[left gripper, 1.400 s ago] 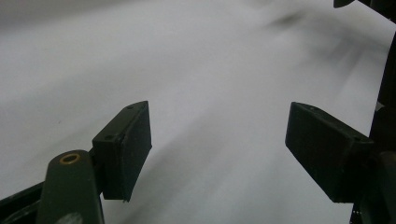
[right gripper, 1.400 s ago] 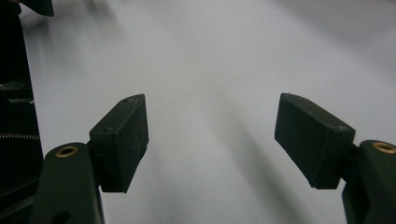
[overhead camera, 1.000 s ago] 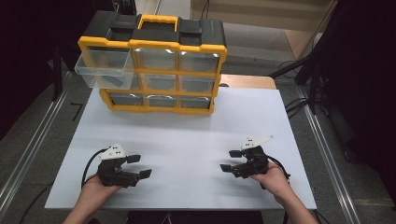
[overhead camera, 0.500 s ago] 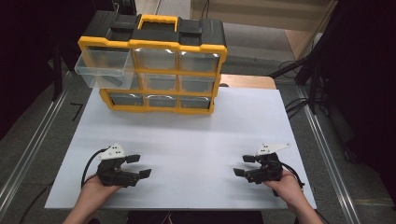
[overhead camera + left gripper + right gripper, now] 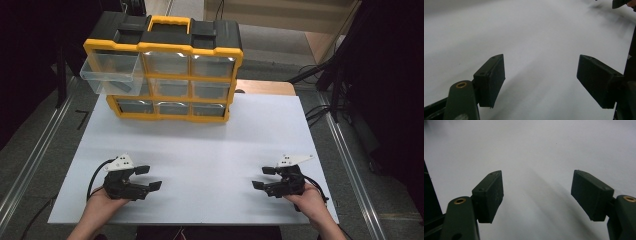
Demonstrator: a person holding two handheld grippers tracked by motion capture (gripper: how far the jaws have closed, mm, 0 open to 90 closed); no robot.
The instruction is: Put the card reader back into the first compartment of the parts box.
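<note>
Yellow-and-black plastic drawer cabinet (image 5: 165, 70) stands far ahead of both tools, its clear top-left drawer (image 5: 110, 75) pulled out. Left black two-jaw gripper (image 5: 148, 178) rests on white tabletop (image 5: 210, 150), jaws spread, empty. Right black two-jaw gripper (image 5: 260, 178) likewise released, well apart.

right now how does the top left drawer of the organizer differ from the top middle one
The top left drawer is pulled well out of the yellow and black organizer, overhanging its left front corner; the top middle drawer sits pushed in, flush with the frame. The top left drawer's clear side walls show, and it looks empty; only the top middle drawer's front face shows, so its contents cannot be told. Both are clear plastic, in the same top row.
</note>
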